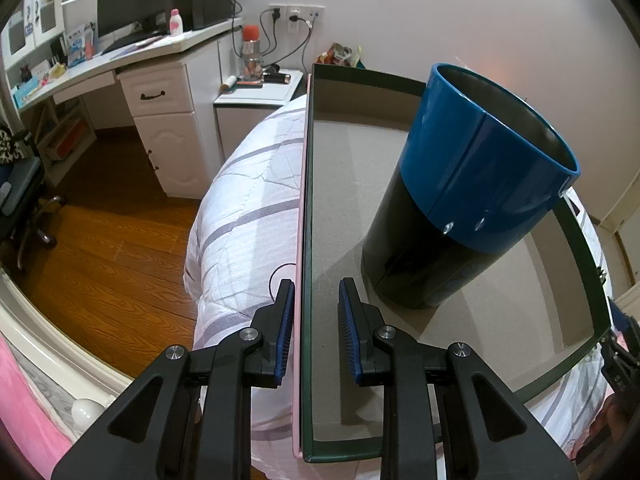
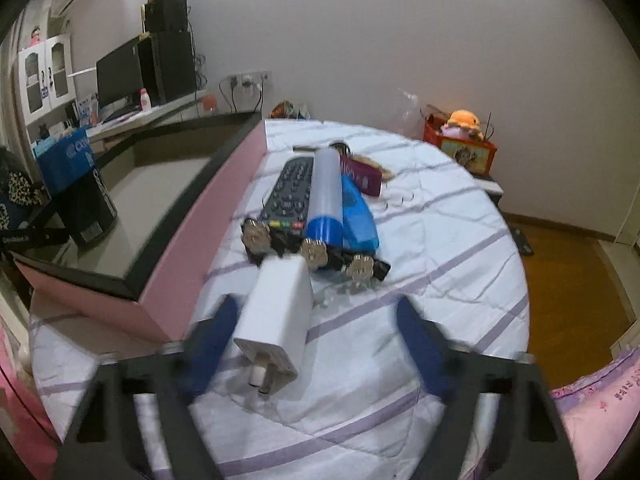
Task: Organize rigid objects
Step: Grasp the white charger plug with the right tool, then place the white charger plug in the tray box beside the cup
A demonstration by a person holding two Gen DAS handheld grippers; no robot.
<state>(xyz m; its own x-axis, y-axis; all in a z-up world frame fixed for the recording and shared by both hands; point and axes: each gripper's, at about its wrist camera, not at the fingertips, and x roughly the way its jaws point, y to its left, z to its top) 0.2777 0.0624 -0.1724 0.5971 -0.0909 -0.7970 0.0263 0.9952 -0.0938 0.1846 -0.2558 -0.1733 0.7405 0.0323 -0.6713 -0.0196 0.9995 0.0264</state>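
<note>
A shallow cardboard box (image 1: 352, 184) with a pink outside and dark green rim lies on the bed, and a tall blue-and-black canister (image 1: 460, 200) stands inside it. My left gripper (image 1: 316, 286) is shut on the box's left wall, one pad on each side. My right gripper (image 2: 316, 308) is open above the quilt. A white charger plug (image 2: 276, 320) lies between its fingers, near the left one; the right finger is well clear. Beyond lie a black remote (image 2: 288, 192), a white-and-blue tube (image 2: 326, 196), a blue case (image 2: 358, 216), a purple item (image 2: 362, 176) and a black strip with metal flower-shaped pieces (image 2: 316, 254). The box (image 2: 160, 184) sits to their left.
The bed's white quilt with purple stripes (image 2: 440, 240) carries everything. A white desk (image 1: 160, 92) with a monitor and a nightstand (image 1: 256, 100) stand past the bed's left side over wooden floor (image 1: 112, 240). A red box with a plush toy (image 2: 460, 144) sits at the far right.
</note>
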